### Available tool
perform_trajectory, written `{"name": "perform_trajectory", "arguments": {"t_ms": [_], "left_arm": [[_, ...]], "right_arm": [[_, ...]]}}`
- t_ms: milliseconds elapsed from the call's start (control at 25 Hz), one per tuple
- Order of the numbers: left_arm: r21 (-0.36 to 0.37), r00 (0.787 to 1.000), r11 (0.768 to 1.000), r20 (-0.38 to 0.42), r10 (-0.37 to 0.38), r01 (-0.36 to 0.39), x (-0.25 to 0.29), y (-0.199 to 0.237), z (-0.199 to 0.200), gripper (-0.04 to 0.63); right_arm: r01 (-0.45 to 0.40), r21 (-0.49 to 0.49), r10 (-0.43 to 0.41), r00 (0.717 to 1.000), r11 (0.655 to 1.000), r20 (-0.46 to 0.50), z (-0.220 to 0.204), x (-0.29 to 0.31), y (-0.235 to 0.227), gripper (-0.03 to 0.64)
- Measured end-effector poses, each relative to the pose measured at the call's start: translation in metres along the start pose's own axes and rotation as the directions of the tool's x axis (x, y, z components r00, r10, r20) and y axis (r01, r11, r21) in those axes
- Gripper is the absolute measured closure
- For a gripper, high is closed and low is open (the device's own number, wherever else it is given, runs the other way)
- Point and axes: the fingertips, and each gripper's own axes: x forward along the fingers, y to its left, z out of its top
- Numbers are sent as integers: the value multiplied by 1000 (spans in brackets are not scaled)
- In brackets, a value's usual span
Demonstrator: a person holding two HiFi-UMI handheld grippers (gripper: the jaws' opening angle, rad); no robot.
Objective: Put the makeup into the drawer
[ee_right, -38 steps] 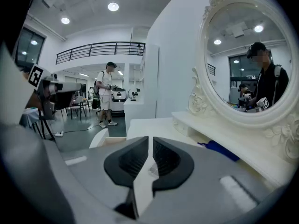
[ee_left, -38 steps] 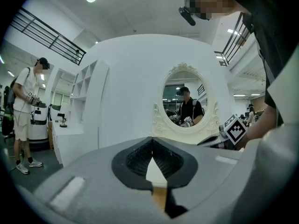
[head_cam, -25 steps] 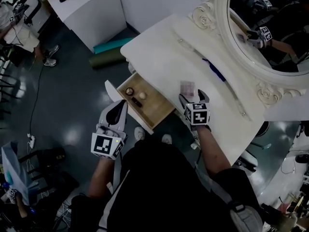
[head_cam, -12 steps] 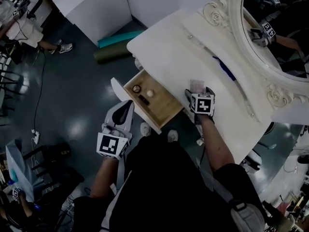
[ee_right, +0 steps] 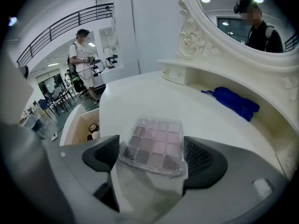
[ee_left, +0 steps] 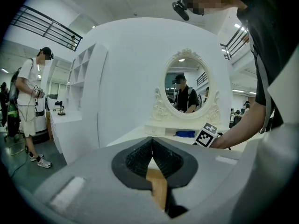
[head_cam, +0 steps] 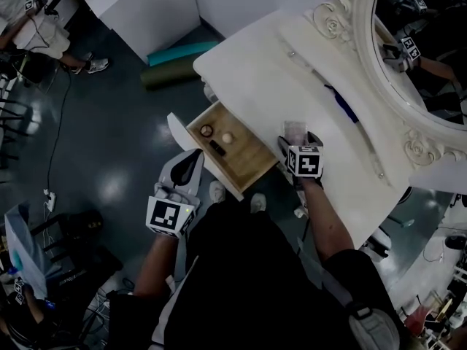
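Right gripper view: your right gripper (ee_right: pixel 154 158) just opened, palette (ee_right: pixel 155 141) loose between jaws; off-centre closing could skid it; your left gripper (ee_left: pixel 152 148) was shut.

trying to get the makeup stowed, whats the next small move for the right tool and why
Probably close the right tool on the eyeshadow palette. Its jaws have just been opening and stand wide on either side of the palette, which lies on the vanity top, pads not yet pressing. The drawer is open.
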Motion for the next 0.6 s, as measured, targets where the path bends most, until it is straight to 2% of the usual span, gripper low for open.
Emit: {"name": "perform_trajectory", "arguments": {"t_ms": [200, 600], "left_arm": [[-10, 1000, 1000, -12, 8, -8, 2, 1, -9, 592], [-31, 999, 1000, -49, -1, -1, 11, -6, -24, 592]], "right_arm": [[-58, -74, 58, 998, 996, 0, -2, -1, 26, 190], [-157, -206, 159, 987, 966, -7, 1, 2, 73, 190]]}}
